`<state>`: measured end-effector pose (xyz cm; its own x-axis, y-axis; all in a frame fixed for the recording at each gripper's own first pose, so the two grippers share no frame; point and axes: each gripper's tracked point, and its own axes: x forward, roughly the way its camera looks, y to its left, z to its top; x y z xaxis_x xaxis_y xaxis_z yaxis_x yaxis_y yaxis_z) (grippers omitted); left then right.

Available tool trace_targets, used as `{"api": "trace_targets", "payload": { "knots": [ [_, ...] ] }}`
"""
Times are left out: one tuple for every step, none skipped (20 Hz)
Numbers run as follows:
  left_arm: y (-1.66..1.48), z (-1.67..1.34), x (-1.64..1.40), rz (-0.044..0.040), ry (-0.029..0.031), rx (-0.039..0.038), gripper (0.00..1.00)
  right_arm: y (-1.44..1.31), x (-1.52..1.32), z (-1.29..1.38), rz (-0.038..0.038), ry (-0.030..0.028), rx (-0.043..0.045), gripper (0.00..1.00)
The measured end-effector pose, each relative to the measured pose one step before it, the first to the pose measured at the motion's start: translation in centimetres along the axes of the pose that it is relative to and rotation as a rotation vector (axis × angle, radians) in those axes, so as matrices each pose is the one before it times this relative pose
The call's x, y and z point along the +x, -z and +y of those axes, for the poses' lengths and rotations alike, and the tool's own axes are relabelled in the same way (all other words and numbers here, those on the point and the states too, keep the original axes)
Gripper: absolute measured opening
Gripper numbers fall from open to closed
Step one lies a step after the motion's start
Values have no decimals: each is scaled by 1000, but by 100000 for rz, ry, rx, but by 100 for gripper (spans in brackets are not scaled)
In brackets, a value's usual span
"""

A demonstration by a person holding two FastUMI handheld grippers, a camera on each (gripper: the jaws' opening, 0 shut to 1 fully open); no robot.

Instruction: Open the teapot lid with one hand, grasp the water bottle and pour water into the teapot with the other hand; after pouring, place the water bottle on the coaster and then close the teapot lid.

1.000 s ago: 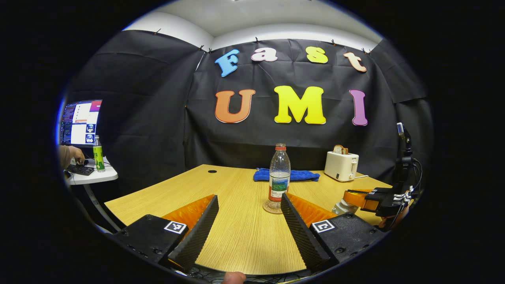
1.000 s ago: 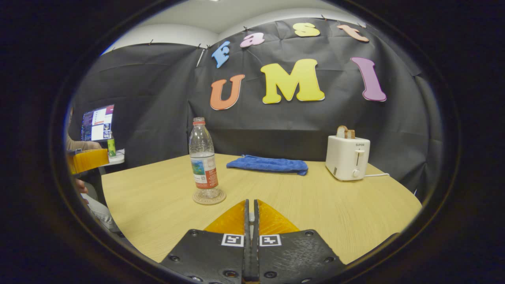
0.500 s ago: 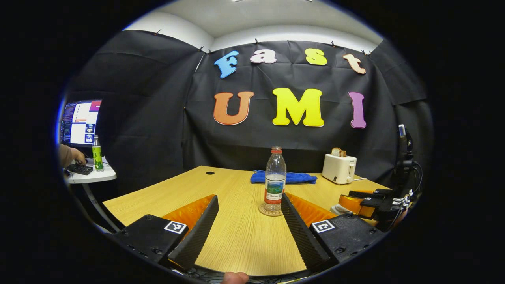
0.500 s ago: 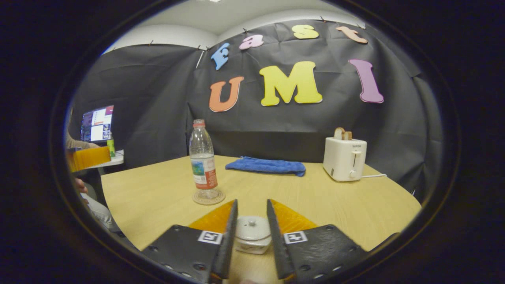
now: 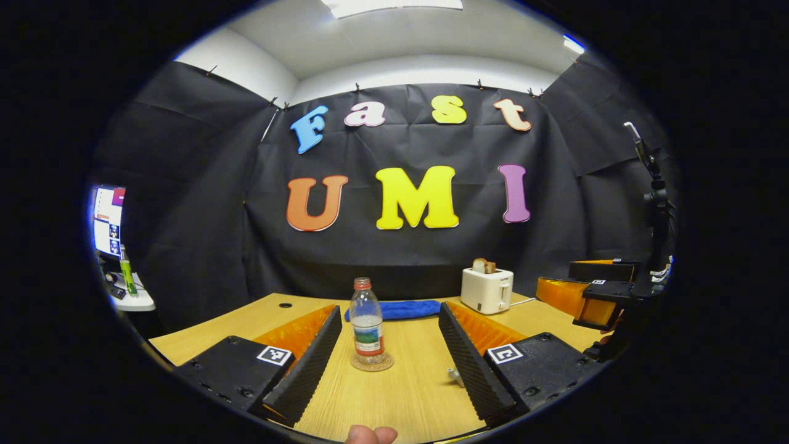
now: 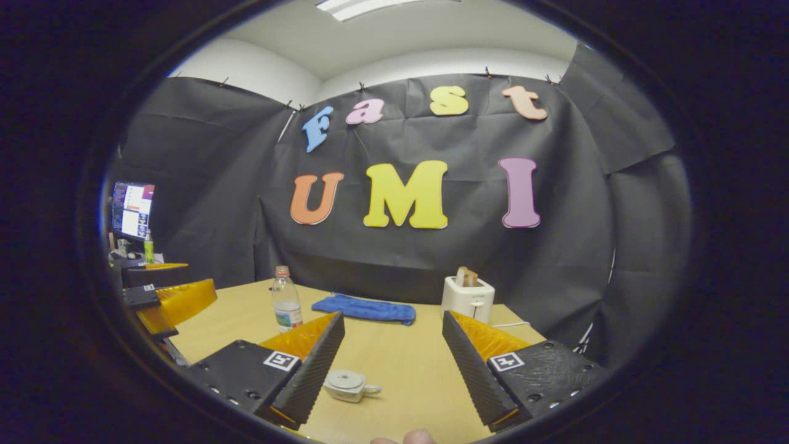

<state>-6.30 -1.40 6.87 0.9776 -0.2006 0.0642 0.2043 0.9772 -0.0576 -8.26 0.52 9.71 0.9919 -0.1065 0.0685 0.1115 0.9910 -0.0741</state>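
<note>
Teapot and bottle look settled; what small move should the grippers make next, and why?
Probably just draw both back and rest. The bottle stands upright on its coaster, the teapot seems to have its lid on, and the left gripper and right gripper are open, holding nothing.

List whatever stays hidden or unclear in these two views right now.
- Teapot: in the right gripper view, the right gripper's own finger covers one side; in the left gripper view, just the spout tip pokes out past a finger of the left gripper.
- Water level in the teapot: lid on, cannot tell.
- Coaster: in the right gripper view, hidden behind a finger under the water bottle.
- Bottle label: too small.
</note>
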Motion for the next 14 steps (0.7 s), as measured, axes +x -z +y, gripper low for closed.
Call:
{"api": "trace_targets", "payload": {
  "knots": [
    [-532,-886,-67,-830,1320,326,99,-947,-923,-823,-1958,1869,-855,97],
    [-377,-486,-217,-609,381,317,99,-717,-708,-722,-2029,1871,-882,96],
    [-155,-420,-129,44,-60,874,99,-470,-494,-635,-1601,2153,-1037,96],
    [-4,-51,-112,-494,-921,895,98,108,-385,-564,-731,2122,-90,95],
    [262,244,-260,-255,-1667,535,98,331,-467,-199,-212,974,1538,95],
    [306,212,-178,-536,-1701,-18,98,534,-338,145,530,318,1727,96],
    [646,59,-151,1226,-748,-389,98,705,-235,202,1333,-355,851,95],
    [697,56,-170,1204,-106,-591,98,556,-204,87,940,-413,554,96],
    [487,129,-152,1038,-450,-416,98,151,-57,-75,38,177,1051,95],
    [208,557,30,765,-1025,-97,98,99,-33,-91,-93,485,1324,96],
    [153,413,-33,179,-810,-139,98,180,28,30,159,319,1043,96],
    [-159,337,-106,-440,-427,-280,98,319,13,154,365,100,684,95],
    [-229,214,-37,-420,-370,71,98,187,77,304,315,-312,146,96],
    [-71,262,-93,-294,-328,505,98,154,-15,212,262,-1,-324,96]
  ]
}}
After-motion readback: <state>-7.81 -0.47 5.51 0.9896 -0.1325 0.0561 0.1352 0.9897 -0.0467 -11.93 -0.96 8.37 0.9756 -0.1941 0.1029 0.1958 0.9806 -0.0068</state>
